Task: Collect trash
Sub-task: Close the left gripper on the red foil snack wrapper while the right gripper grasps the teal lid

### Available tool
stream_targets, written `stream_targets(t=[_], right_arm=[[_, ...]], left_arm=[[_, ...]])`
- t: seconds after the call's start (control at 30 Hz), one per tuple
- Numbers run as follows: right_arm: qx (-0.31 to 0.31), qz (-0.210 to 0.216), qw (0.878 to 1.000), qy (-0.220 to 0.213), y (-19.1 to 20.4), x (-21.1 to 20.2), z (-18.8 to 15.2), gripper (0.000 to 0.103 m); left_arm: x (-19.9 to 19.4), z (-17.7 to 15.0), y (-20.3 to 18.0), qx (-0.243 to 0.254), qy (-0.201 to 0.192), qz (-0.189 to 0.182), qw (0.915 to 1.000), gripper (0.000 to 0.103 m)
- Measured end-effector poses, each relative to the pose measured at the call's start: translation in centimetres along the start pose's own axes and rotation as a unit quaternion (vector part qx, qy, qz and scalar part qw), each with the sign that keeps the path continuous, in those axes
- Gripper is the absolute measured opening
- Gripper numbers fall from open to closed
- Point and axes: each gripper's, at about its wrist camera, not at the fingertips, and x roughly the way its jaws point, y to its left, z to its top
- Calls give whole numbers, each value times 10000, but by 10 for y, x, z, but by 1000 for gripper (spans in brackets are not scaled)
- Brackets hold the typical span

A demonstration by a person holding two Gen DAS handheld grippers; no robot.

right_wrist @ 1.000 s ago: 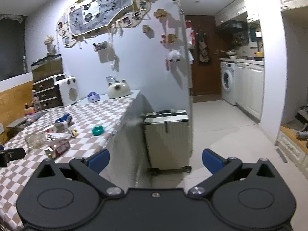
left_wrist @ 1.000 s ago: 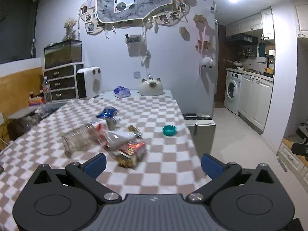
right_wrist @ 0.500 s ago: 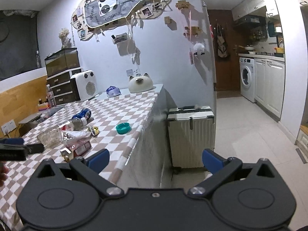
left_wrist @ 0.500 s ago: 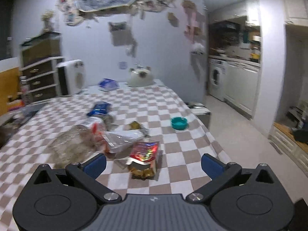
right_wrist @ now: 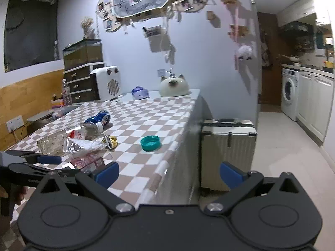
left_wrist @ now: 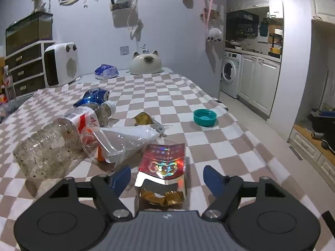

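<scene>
Wrapper, red foil (left_wrist: 165,163), flat on checked tablecloth (left_wrist: 219,146) at 6 o'clock of crushed clear bottle (left_wrist: 123,140), between left gripper (left_wrist: 167,177) tongs just closing yet apart; right gripper (right_wrist: 168,173) spread, empty; likely light, crinkly, slippery; pinch across near gold edge.

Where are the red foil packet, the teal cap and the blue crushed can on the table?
red foil packet (left_wrist: 165,161): left wrist view, on its shiny red front.
teal cap (left_wrist: 204,117): left wrist view, on its hollow inside.
blue crushed can (right_wrist: 98,117): right wrist view, on its dented side.
</scene>
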Motion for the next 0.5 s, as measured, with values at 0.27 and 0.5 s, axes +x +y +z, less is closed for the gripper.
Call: stream_targets(t=[0.27, 0.5], right_arm=[[-288, -40, 9995, 89, 4, 48, 19, 98], [-576, 331, 9969, 422, 13, 105, 30, 79]], left_arm=[[9, -2, -5, 242, -105, 105, 9996, 68], [8, -3, -3, 165, -207, 43, 9996, 60]])
